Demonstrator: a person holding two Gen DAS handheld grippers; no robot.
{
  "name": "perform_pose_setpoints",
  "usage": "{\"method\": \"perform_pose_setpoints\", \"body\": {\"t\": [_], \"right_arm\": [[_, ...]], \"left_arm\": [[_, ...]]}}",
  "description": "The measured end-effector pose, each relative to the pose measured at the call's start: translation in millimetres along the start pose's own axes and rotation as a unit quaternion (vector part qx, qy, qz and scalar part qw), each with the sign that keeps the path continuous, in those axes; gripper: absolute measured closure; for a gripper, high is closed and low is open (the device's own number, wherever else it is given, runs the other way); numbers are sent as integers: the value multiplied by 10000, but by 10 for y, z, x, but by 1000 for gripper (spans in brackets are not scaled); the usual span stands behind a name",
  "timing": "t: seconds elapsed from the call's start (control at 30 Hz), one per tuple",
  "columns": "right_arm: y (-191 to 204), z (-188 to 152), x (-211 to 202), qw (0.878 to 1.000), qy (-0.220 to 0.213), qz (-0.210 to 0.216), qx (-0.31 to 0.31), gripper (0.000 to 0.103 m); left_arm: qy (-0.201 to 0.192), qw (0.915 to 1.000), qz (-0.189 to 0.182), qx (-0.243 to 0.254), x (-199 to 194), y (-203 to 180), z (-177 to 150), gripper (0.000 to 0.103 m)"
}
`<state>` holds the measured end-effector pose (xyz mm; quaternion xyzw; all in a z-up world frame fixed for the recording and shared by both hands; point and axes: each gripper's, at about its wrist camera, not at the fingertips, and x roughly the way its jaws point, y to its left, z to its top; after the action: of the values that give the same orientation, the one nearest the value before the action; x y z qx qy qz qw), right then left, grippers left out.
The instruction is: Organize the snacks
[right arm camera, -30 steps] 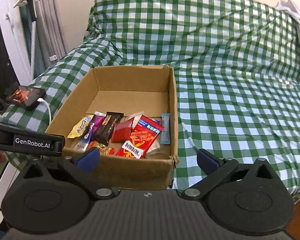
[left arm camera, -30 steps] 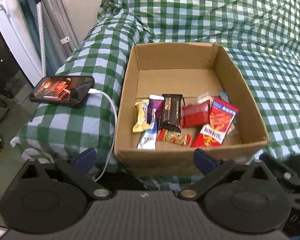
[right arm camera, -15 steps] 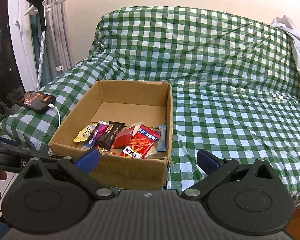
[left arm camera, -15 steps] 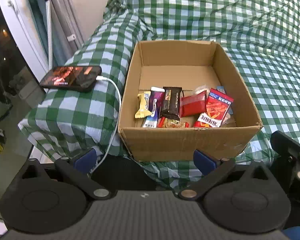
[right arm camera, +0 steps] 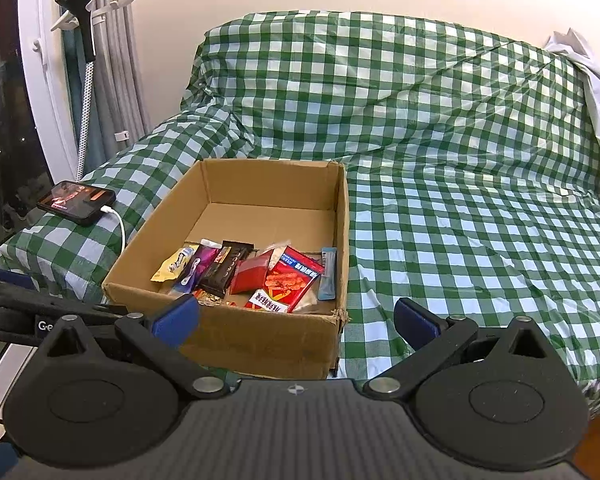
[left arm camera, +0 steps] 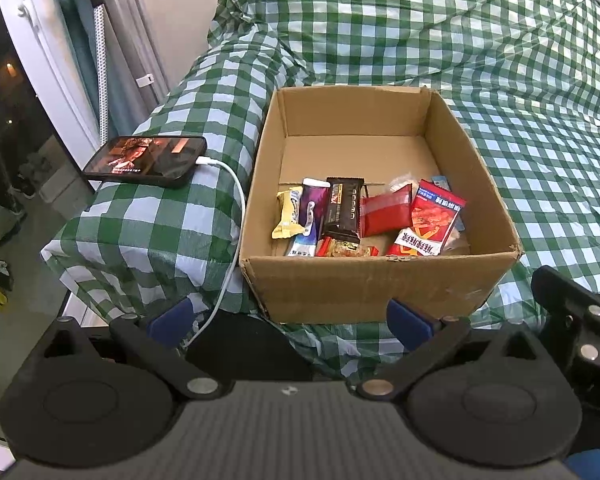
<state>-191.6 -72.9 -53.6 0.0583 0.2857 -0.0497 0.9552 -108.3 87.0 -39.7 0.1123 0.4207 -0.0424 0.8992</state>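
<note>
Green-and-white checked bed cover [right arm camera: 440,160] under open brown cardboard box [left arm camera: 380,288]; snack packets heaped at box's near end: red printed pouch [left arm camera: 436,216], dark brown bar [left arm camera: 343,210], purple-white tube [left arm camera: 310,216], yellow wrapper [left arm camera: 287,218]; pale blue sachet [right arm camera: 327,274], print unreadable; black phone [left arm camera: 148,160] beside box, white cable [left arm camera: 236,208] attached; left gripper [left arm camera: 288,322] and right gripper [right arm camera: 296,318] spread wide, empty, short of box.

A green-and-white checked cover [right arm camera: 440,152] is lying over the bed, wrinkling near the headboard end. A smartphone [left arm camera: 146,161] is resting on the bed's left corner, its screen glowing with a video, and a white charging cable [left arm camera: 232,240] is running from it down over the edge. Grey curtains [right arm camera: 112,64] are hanging beside a white door frame [right arm camera: 40,92]. A white cloth [right arm camera: 596,92] is lying at the far right.
</note>
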Motion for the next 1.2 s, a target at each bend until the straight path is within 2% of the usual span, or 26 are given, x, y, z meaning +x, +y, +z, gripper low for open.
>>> {"method": "perform_pose_setpoints", "body": {"t": [1.2], "right_arm": [[23,-3,20,10000,36,10,-31,1]], "left_arm": [[-2,10000,-5,16,4,-2,-5,0]]}}
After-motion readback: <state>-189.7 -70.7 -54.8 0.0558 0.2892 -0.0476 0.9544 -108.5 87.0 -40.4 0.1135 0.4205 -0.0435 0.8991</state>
